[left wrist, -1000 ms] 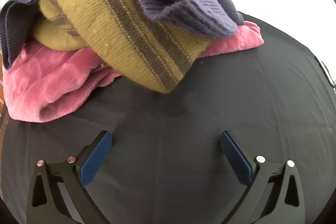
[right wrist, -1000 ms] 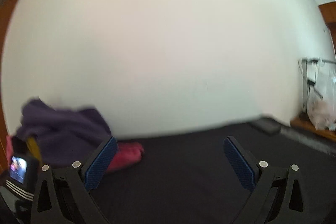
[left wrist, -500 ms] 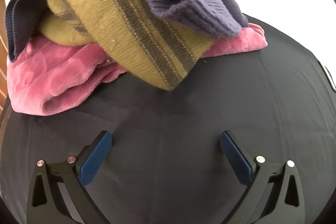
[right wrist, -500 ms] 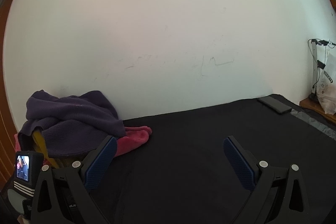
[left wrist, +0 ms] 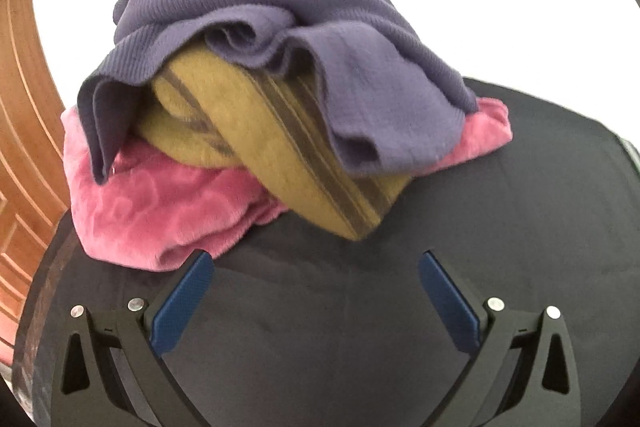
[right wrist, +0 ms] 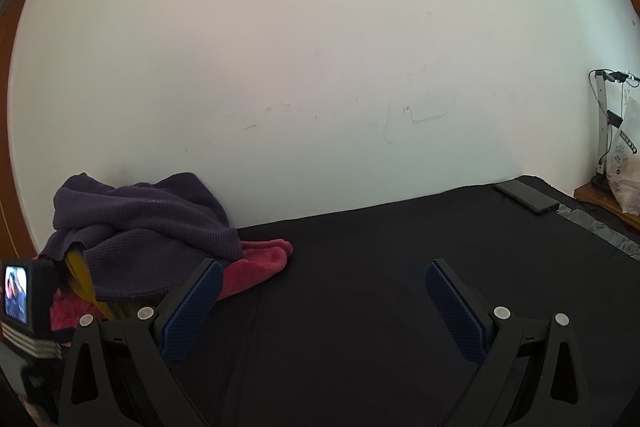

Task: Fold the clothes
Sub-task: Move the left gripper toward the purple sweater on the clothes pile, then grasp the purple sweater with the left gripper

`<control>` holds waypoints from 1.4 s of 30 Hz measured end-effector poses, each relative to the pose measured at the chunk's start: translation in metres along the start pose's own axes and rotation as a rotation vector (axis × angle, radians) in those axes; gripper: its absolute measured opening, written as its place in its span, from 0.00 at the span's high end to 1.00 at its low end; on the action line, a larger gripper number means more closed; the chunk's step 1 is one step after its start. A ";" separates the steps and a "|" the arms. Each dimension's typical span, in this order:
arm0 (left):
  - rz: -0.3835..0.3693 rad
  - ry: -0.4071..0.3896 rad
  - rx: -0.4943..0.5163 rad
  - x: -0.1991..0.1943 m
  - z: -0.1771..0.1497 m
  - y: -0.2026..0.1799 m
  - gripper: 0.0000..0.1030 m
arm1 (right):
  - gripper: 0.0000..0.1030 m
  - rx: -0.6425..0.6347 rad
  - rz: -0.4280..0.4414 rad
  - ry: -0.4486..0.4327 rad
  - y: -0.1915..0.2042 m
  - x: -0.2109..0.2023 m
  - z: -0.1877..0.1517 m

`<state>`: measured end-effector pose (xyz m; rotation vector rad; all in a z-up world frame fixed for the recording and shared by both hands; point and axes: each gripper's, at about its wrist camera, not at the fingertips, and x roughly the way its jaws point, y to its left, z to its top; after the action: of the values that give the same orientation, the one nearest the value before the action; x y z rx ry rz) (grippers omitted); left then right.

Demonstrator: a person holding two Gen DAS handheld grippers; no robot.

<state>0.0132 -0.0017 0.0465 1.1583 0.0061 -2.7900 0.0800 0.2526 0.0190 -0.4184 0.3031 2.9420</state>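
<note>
A heap of clothes lies on the black cloth-covered table (left wrist: 500,227). On top is a purple knit sweater (left wrist: 304,27), under it a mustard garment with dark stripes (left wrist: 288,143), and at the bottom a pink fleece piece (left wrist: 160,211). My left gripper (left wrist: 316,263) is open just in front of the heap, its left finger close to the pink fleece, nothing held. In the right wrist view the same heap sits at the far left: purple sweater (right wrist: 140,223), pink fleece (right wrist: 260,263). My right gripper (right wrist: 320,271) is open over bare black cloth (right wrist: 380,267).
A white wall (right wrist: 320,67) runs behind the table. A dark phone-like slab (right wrist: 526,197) lies at the far right corner. A wooden door (left wrist: 24,131) stands left of the heap. The left gripper's camera screen (right wrist: 18,295) shows at the right view's lower left.
The left gripper has pulled back and tilted, so the whole heap now shows, with the door at left. The right view has steadied on the table; both grippers stay open.
</note>
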 end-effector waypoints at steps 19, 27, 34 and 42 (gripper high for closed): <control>-0.153 -0.198 -0.355 0.000 0.159 0.118 0.00 | 0.00 -0.021 0.014 0.053 0.009 0.007 -0.005; -0.025 -0.199 -0.360 0.013 0.189 0.157 0.00 | 0.00 -0.032 0.032 0.083 0.014 0.012 -0.008; -0.036 -0.152 -0.360 0.035 0.199 0.183 0.00 | 0.00 -0.047 0.047 0.120 0.019 0.018 -0.011; -0.029 -0.107 -0.323 0.041 0.197 0.179 0.04 | 0.00 -0.080 0.051 0.137 0.024 0.020 -0.014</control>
<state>-0.1342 -0.1936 0.1640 0.9376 0.4481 -2.7352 0.0607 0.2287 0.0043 -0.6342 0.2160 2.9887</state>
